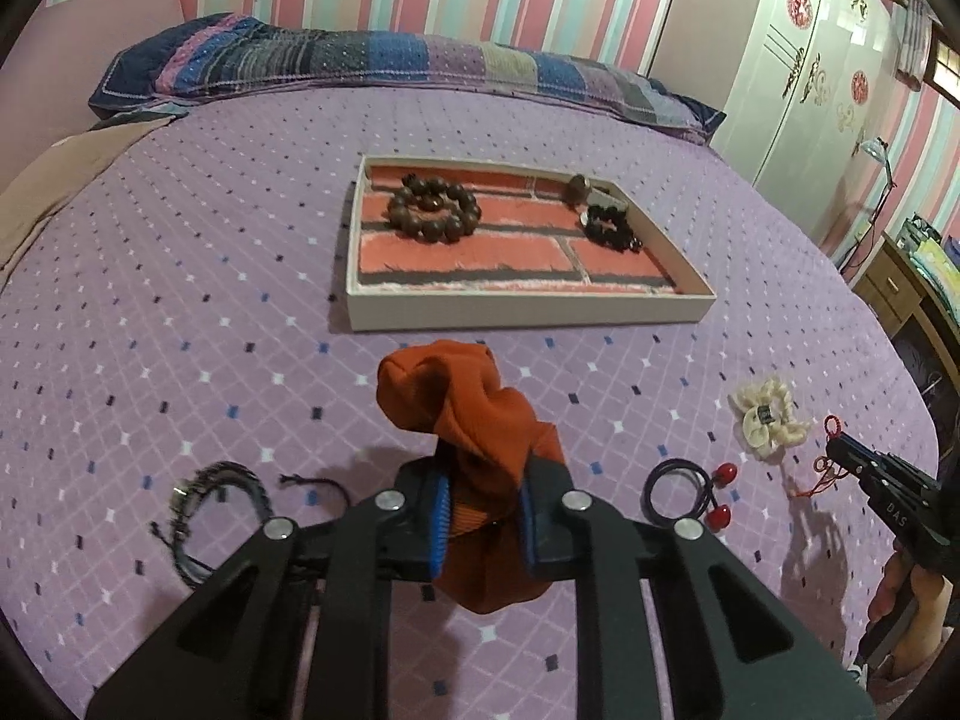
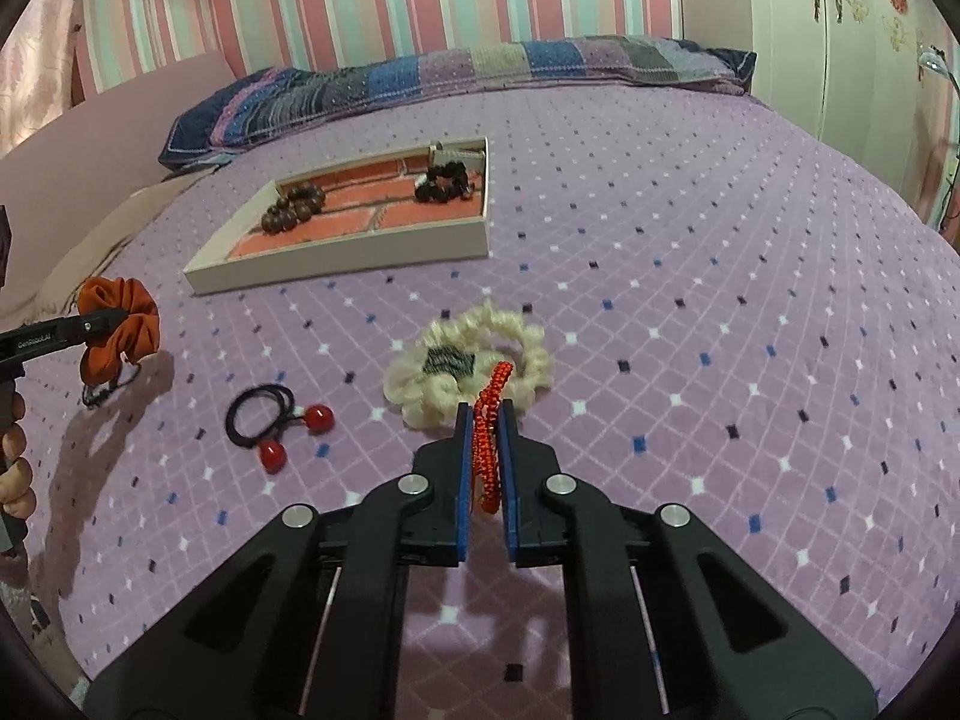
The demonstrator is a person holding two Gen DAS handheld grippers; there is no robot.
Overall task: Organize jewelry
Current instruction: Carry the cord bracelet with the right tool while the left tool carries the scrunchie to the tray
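Both hand-held grippers pinching hair and wrist pieces above the bed

The left hand-held gripper [image 1: 483, 510] clamps an orange scrunchie [image 1: 462, 414] at lower centre; the right hand-held gripper [image 2: 485, 468] squeezes a red braided cord [image 2: 489, 420] just in front of the cream scrunchie [image 2: 468, 366]. The tray [image 1: 528, 312], upper centre, holds a brown bead bracelet [image 1: 433, 208] and a black bead bracelet [image 1: 609, 227]

- A rust-orange scrunchie [image 1: 474, 414] and a red braided cord [image 2: 489, 420] are seen.
- The bed cover [image 2: 660, 276] is lilac, patterned with white, blue and dark diamonds.
- The tray [image 1: 528, 312] is cream, lined in a red brick print.
- The scrunchie [image 2: 474, 366] near the bed's middle is cream.
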